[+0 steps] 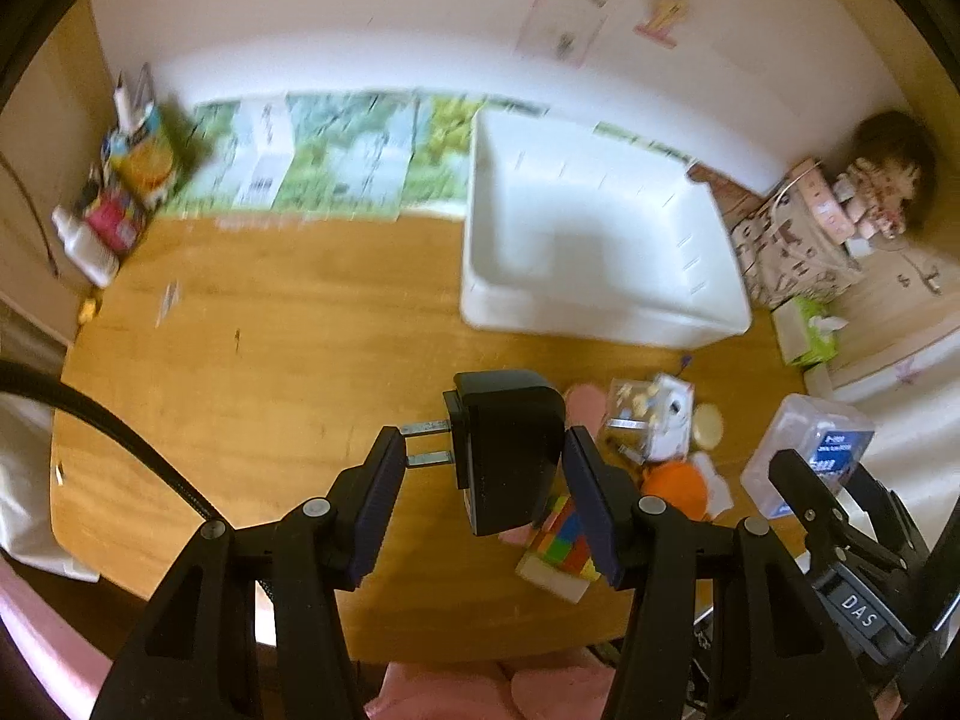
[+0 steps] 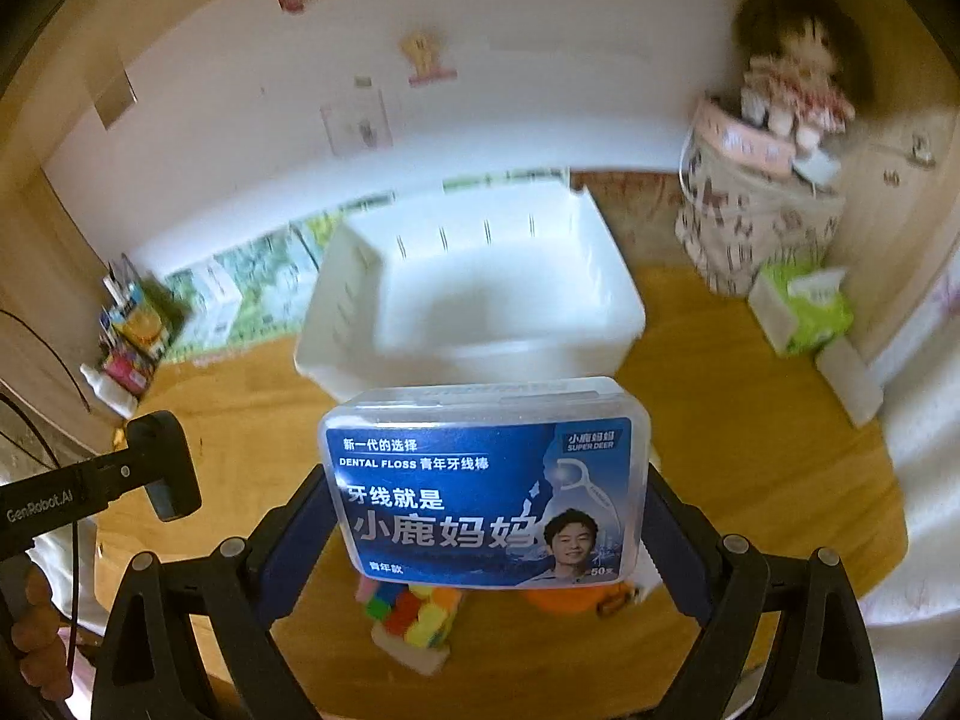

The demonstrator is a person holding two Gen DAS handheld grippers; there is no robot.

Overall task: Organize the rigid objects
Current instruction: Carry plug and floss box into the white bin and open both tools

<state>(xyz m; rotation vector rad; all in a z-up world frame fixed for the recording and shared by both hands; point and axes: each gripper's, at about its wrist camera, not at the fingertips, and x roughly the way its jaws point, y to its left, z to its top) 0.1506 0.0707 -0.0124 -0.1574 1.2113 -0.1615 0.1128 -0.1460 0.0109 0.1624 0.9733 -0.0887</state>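
Observation:
My left gripper is shut on a black power adapter with two metal prongs pointing left, held above the wooden table. My right gripper is shut on a clear dental floss box with a blue label, also lifted; it shows in the left wrist view. An empty white bin stands at the back of the table and shows in the right wrist view. A colourful cube puzzle lies on the table below both grippers, also in the right wrist view.
An orange round object, a clear packet of small items and pink items lie right of the adapter. A green tissue box, a patterned bag with a doll and bottles and boxes at left line the table's edges.

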